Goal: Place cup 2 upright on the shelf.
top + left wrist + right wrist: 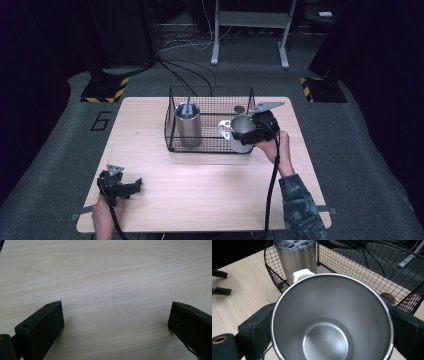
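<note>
High view showed the right gripper clamped on the steel mug, tilted over the wire basket's right end, while the left gripper gaped wide near the table's front-left corner.

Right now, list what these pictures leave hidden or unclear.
- Steel mug: its outer wall and base, right gripper view, hidden by its own rim and the jaws.
- Lidded tumbler: contents, covered by the lid.
- Small round thing in the wire basket: too small to identify, high view.
- Left gripper: jaw bases cut off, left gripper view.
</note>
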Available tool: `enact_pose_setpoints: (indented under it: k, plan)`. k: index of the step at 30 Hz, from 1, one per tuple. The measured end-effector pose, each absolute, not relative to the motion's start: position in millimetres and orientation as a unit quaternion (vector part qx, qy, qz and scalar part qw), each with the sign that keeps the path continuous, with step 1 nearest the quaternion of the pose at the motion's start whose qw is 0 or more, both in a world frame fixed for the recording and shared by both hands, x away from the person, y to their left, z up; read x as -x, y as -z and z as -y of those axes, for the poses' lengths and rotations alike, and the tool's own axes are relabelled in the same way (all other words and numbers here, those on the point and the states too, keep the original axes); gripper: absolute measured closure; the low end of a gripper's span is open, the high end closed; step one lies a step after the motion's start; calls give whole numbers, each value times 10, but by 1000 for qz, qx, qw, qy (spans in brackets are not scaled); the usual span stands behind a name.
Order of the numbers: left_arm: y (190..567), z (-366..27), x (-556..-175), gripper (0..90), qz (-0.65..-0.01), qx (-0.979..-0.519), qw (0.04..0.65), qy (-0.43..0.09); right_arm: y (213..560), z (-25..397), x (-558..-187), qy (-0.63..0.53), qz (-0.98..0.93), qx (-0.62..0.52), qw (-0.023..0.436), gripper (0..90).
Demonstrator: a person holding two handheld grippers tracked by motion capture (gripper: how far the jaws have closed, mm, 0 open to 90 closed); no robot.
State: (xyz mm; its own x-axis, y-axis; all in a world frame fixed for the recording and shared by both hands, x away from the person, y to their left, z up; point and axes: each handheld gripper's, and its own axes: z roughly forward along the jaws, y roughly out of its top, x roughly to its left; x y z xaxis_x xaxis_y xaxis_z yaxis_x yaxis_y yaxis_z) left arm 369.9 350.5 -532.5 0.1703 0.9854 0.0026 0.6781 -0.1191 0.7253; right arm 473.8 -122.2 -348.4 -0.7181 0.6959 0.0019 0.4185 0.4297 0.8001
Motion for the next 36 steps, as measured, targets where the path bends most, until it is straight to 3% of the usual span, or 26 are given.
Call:
enact_pose_setpoints:
  k: [36]
  plan:
    - [5323,-3507,-3699,5,-591,-705,300,-254,3413,933,-5246,-393,-829,-353,187,58]
